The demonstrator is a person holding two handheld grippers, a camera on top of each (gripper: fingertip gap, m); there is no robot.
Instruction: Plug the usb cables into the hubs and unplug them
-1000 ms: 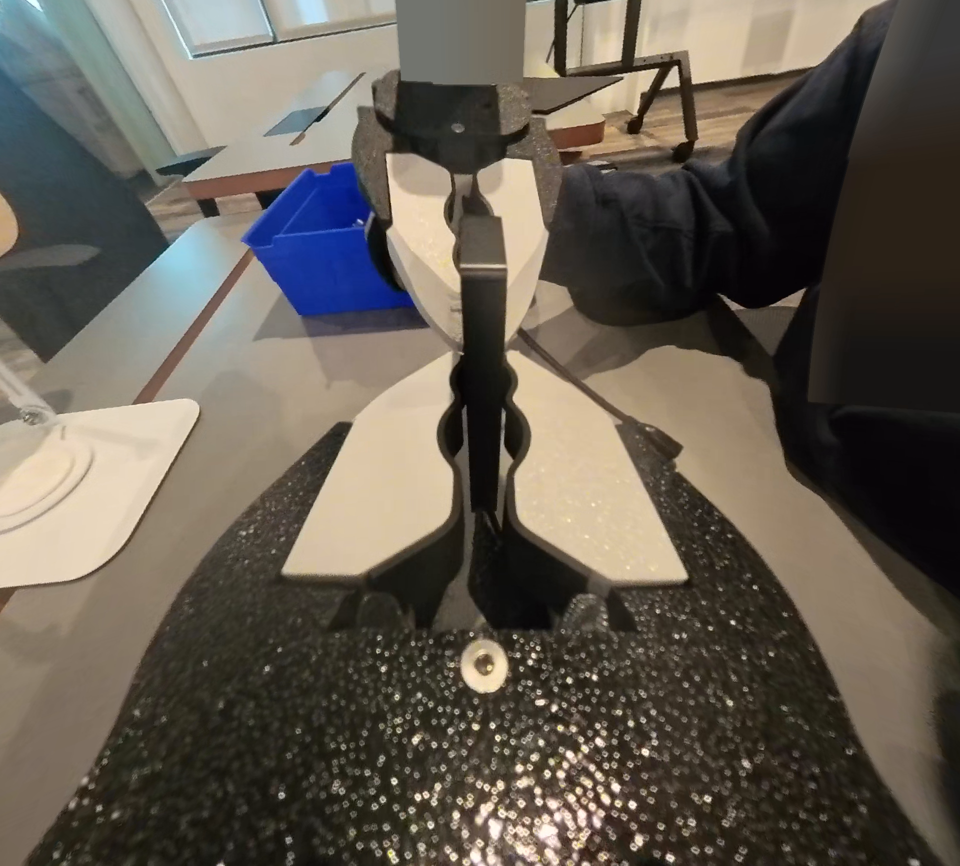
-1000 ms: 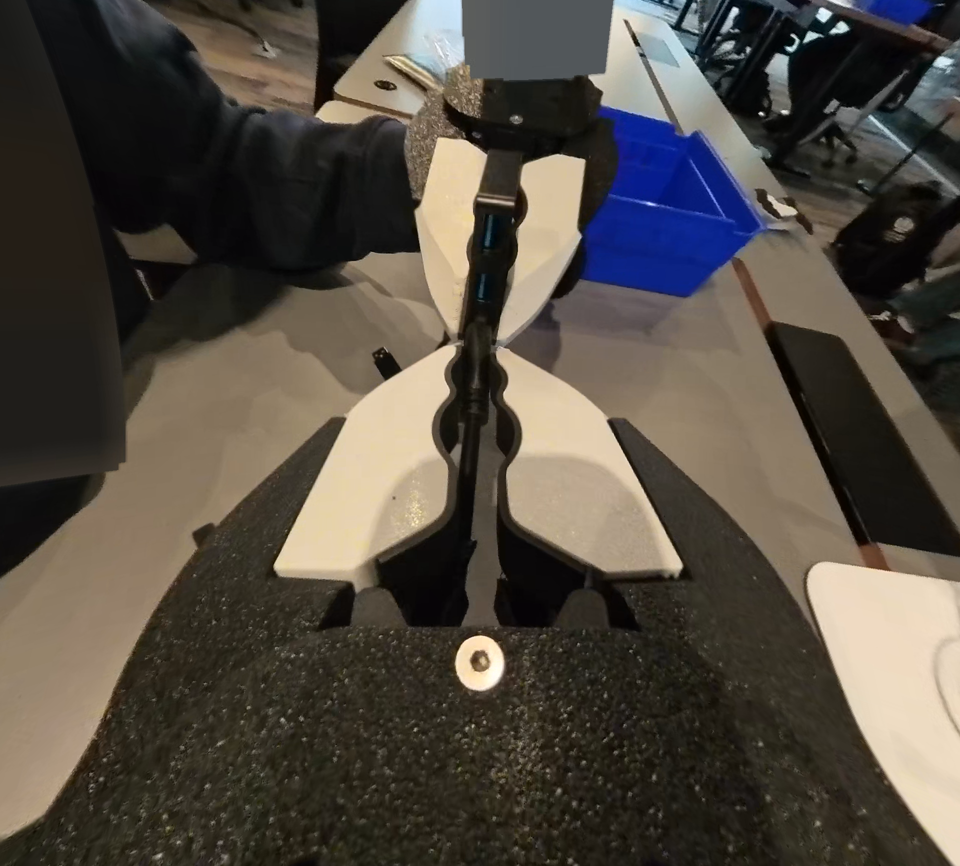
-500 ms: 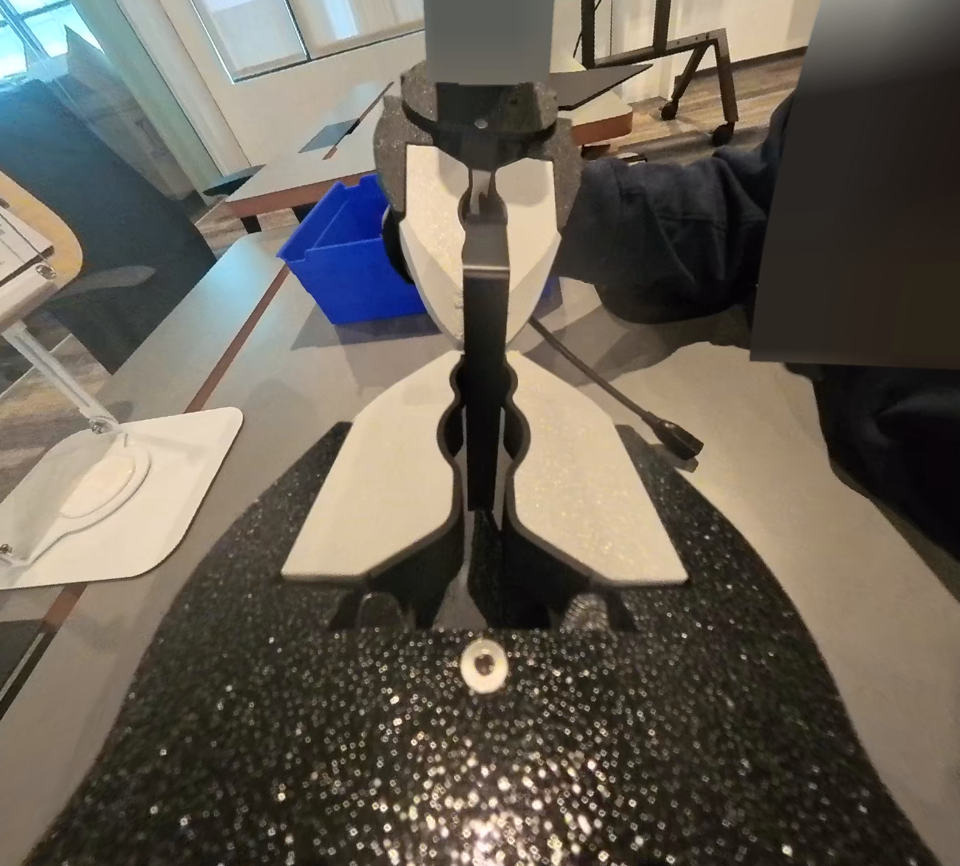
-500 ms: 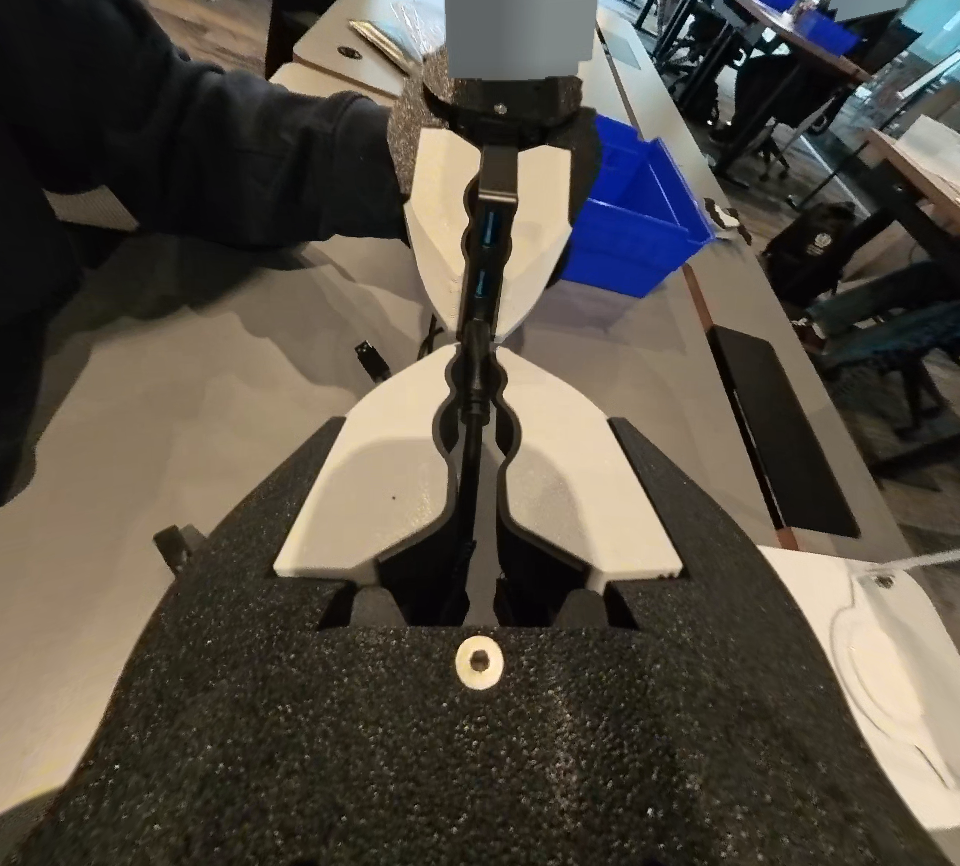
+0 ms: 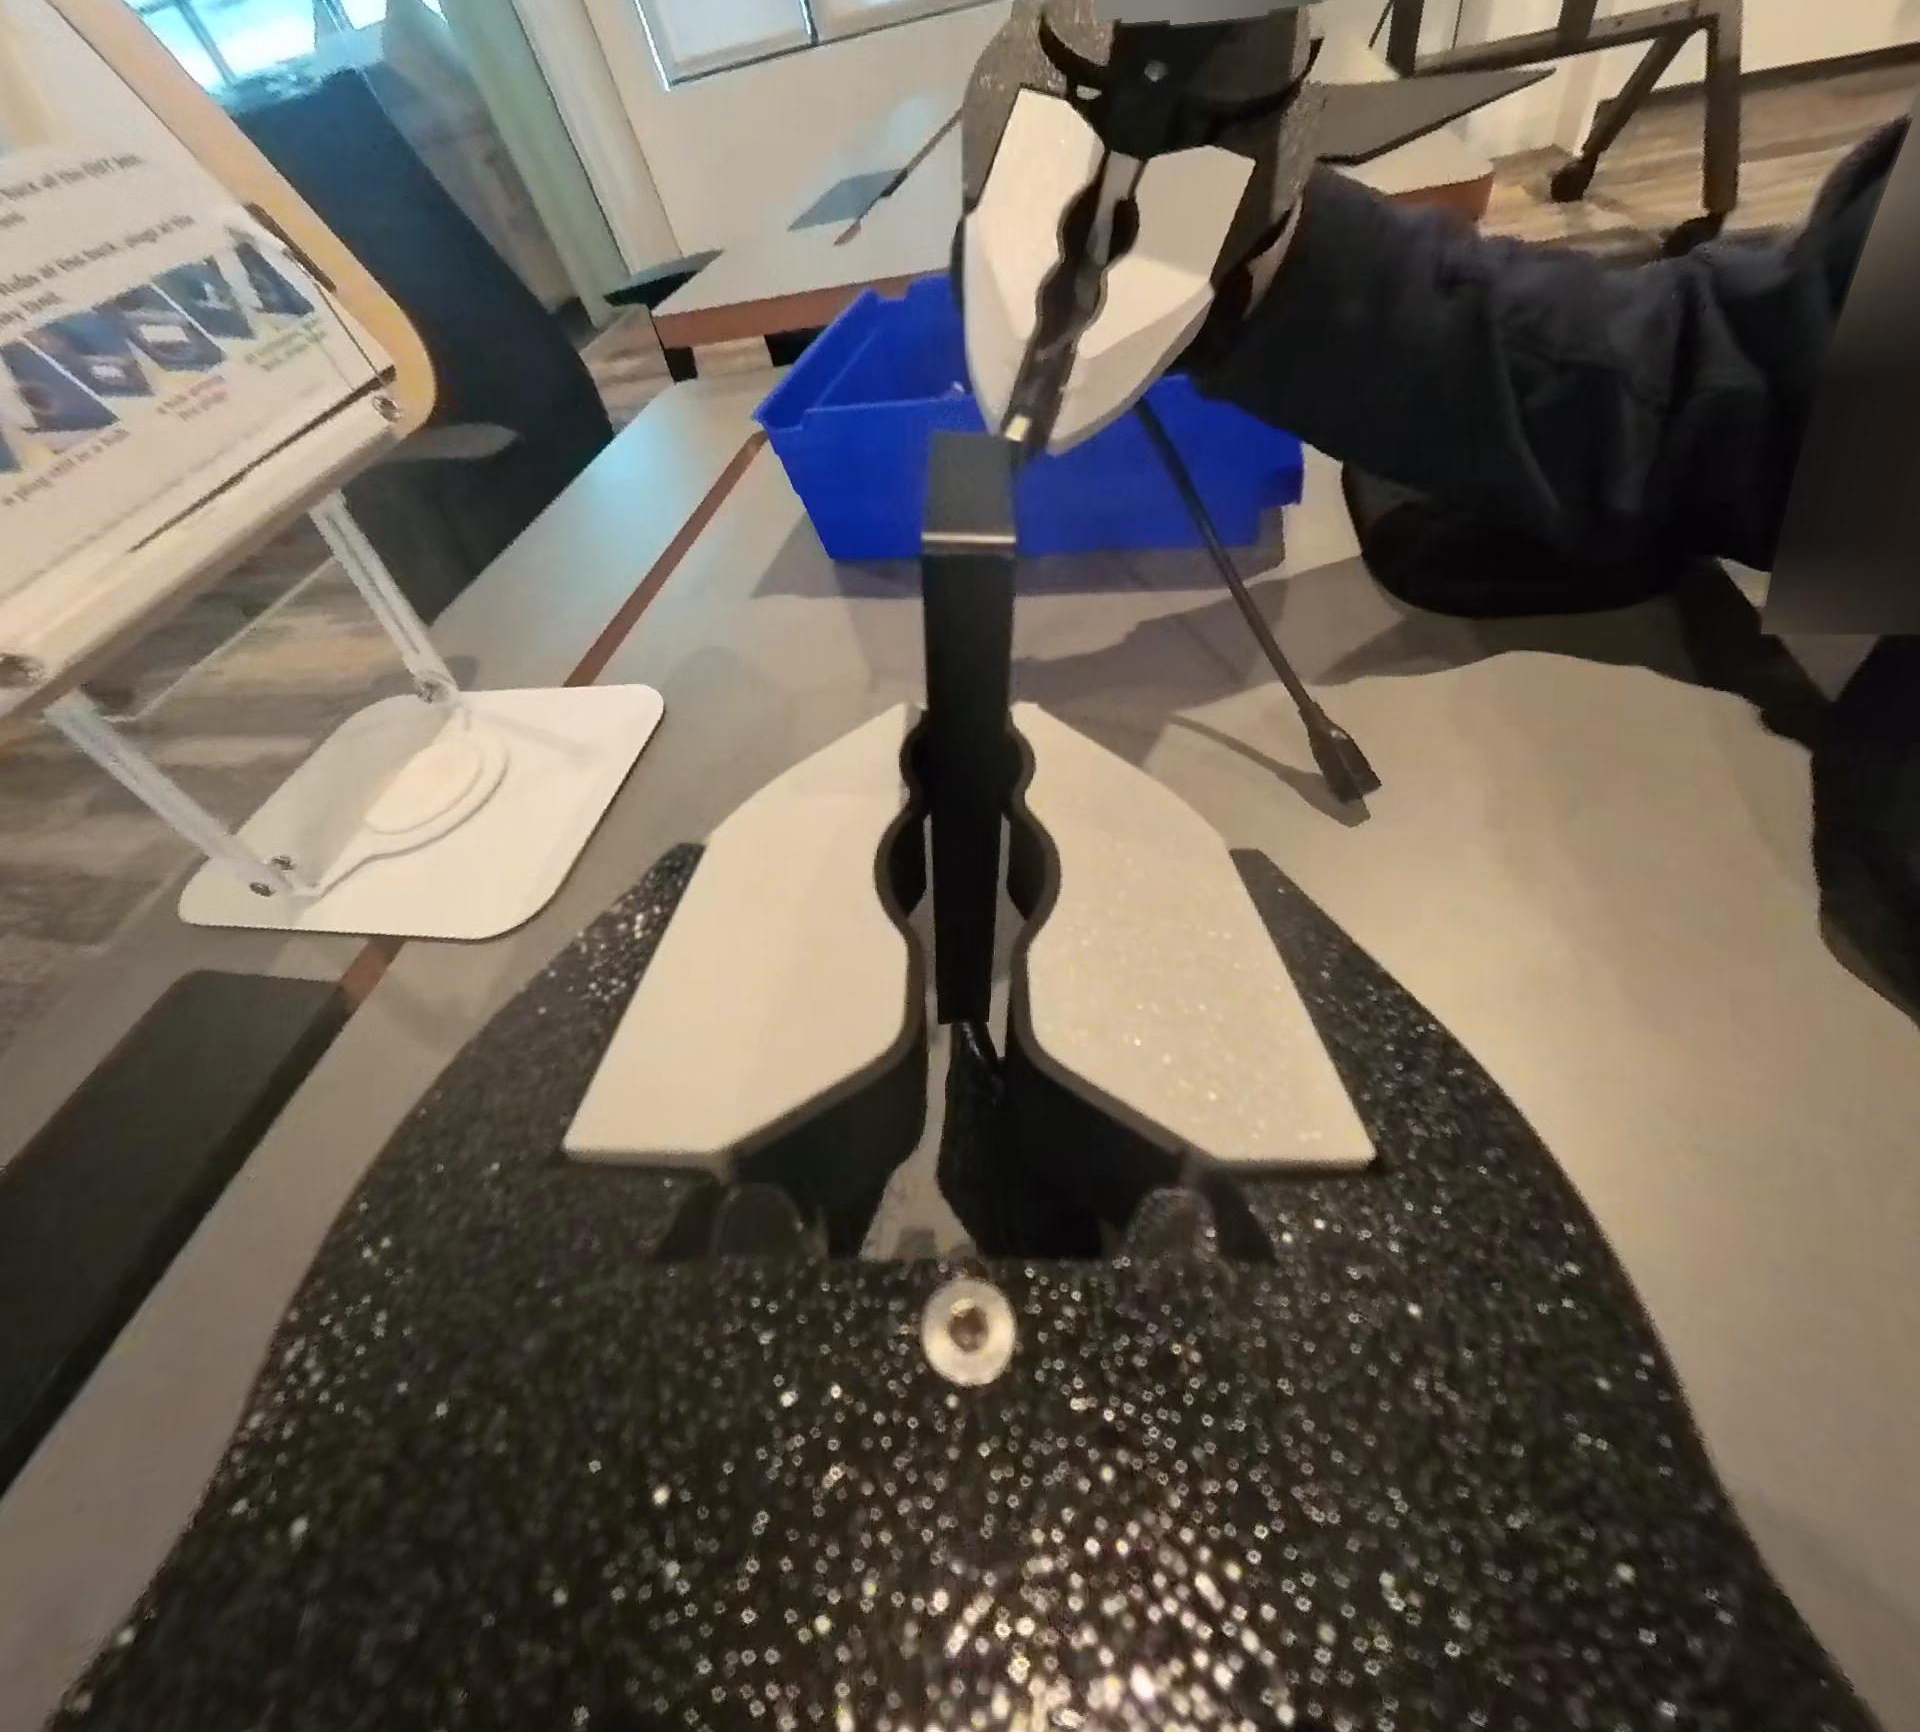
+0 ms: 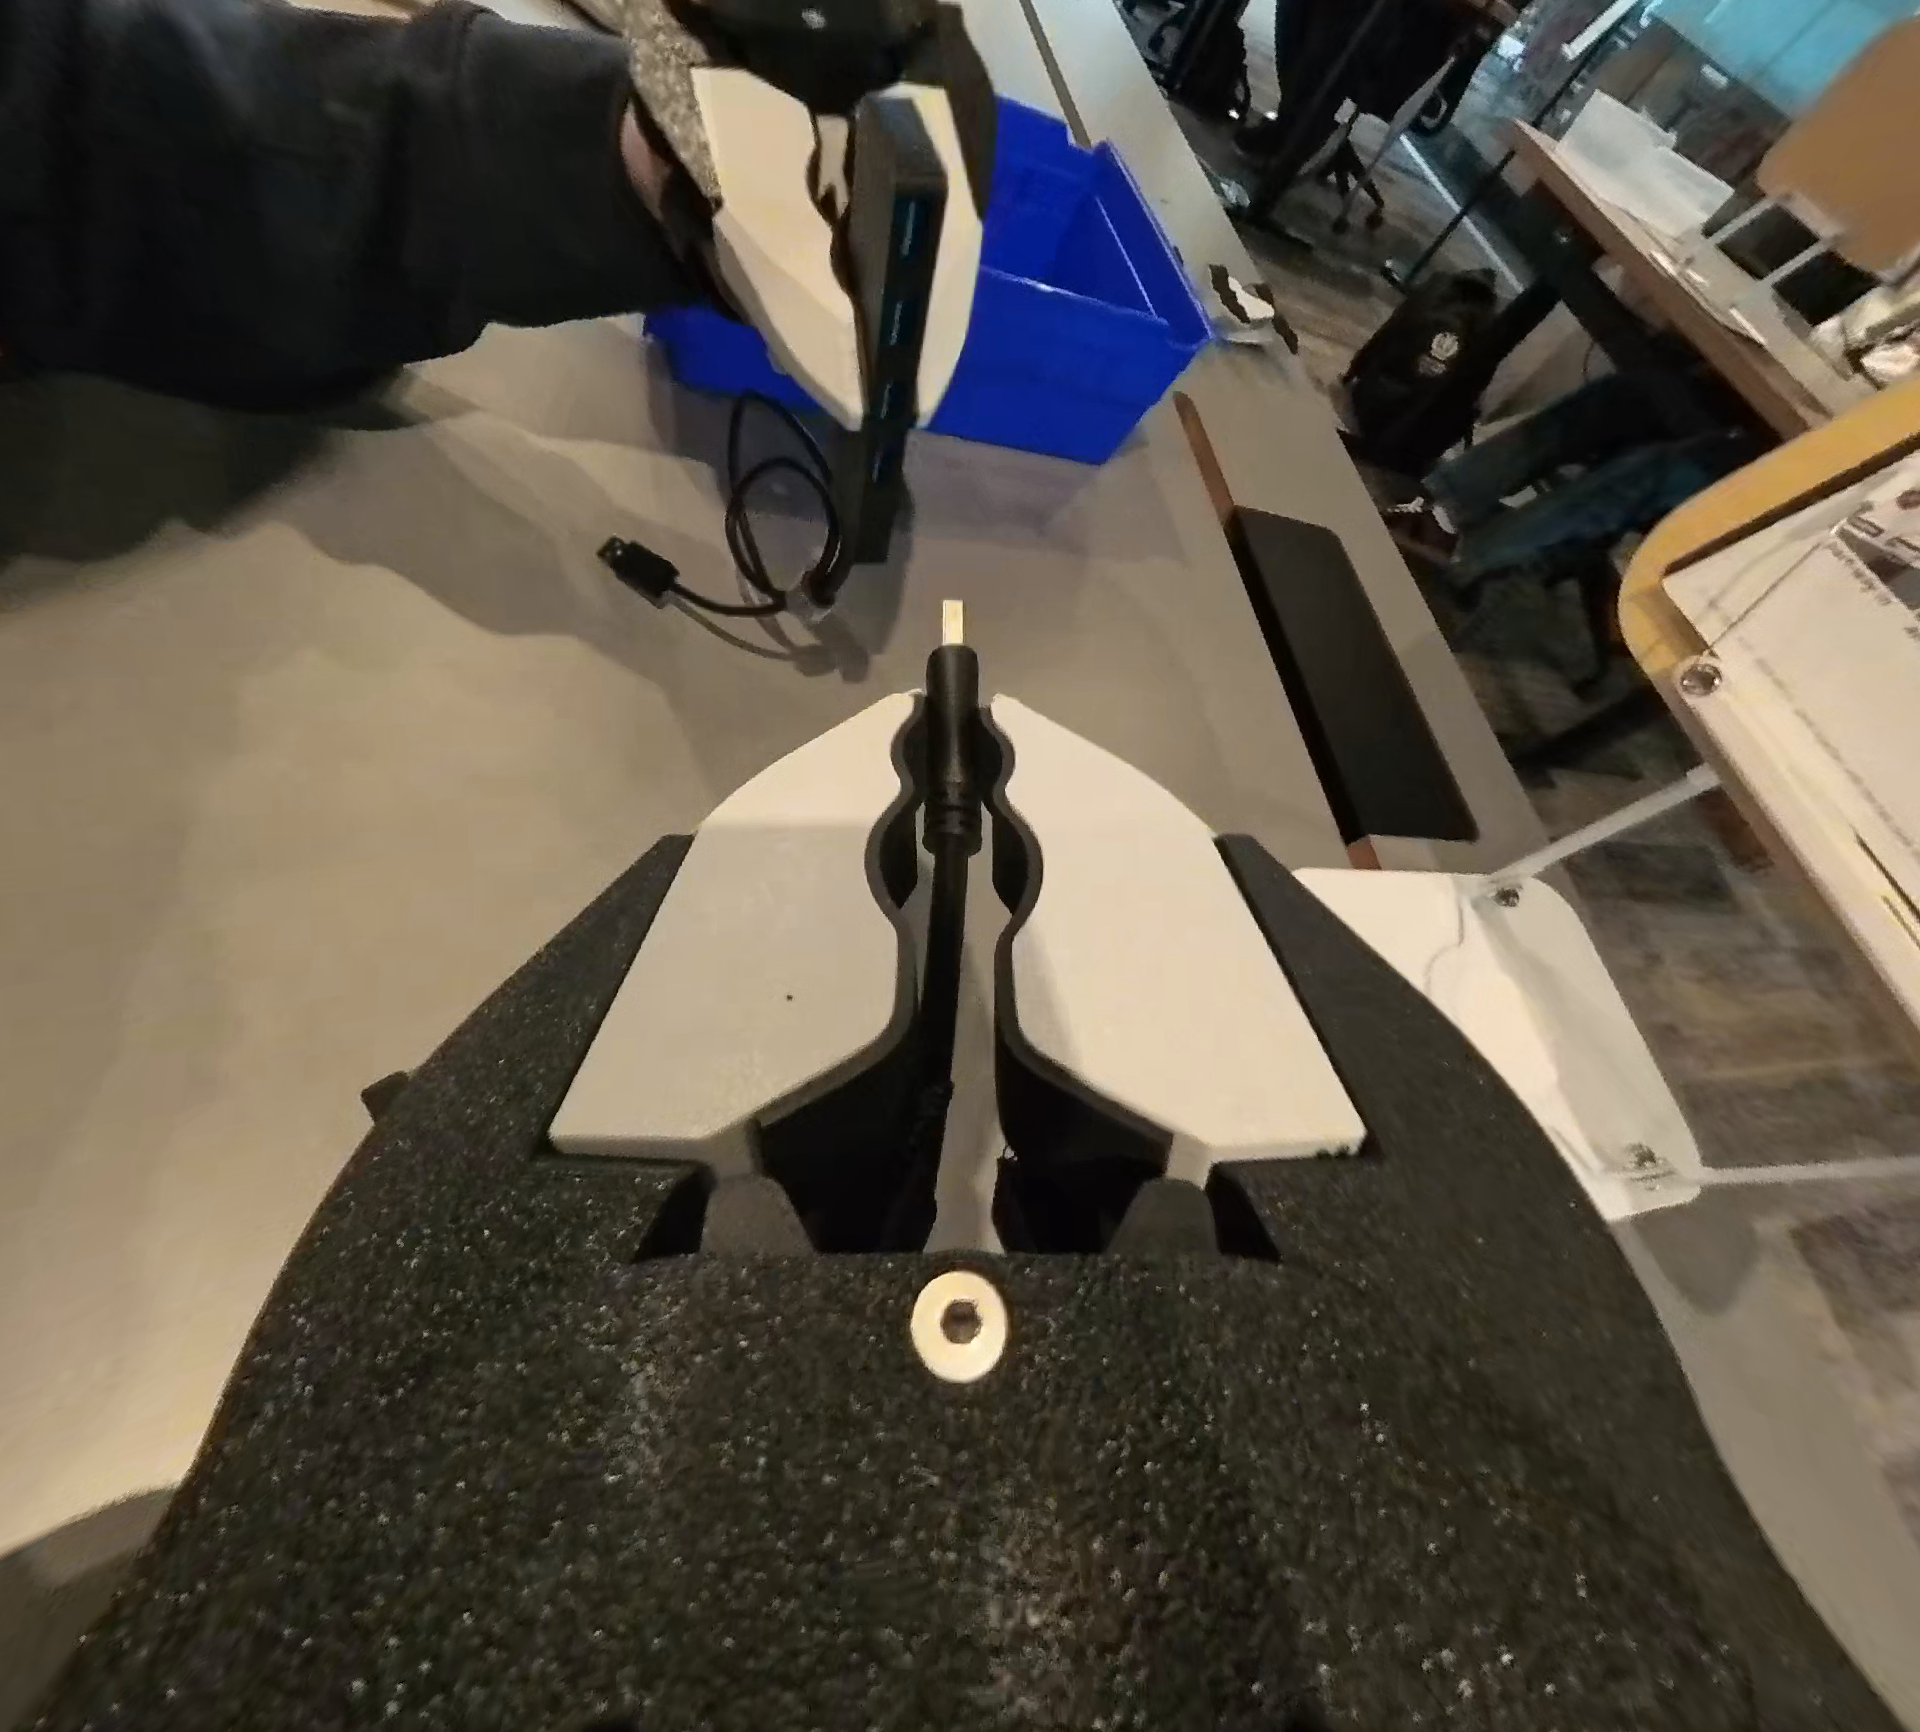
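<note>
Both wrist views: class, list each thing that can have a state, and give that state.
left gripper: shut on the hub.
right gripper: shut on the USB plug.
USB hub: held off the table, nothing plugged in.
USB plug: unplugged, metal tip bare, apart from the hub.
blue bin: open-topped, on the table.
</note>
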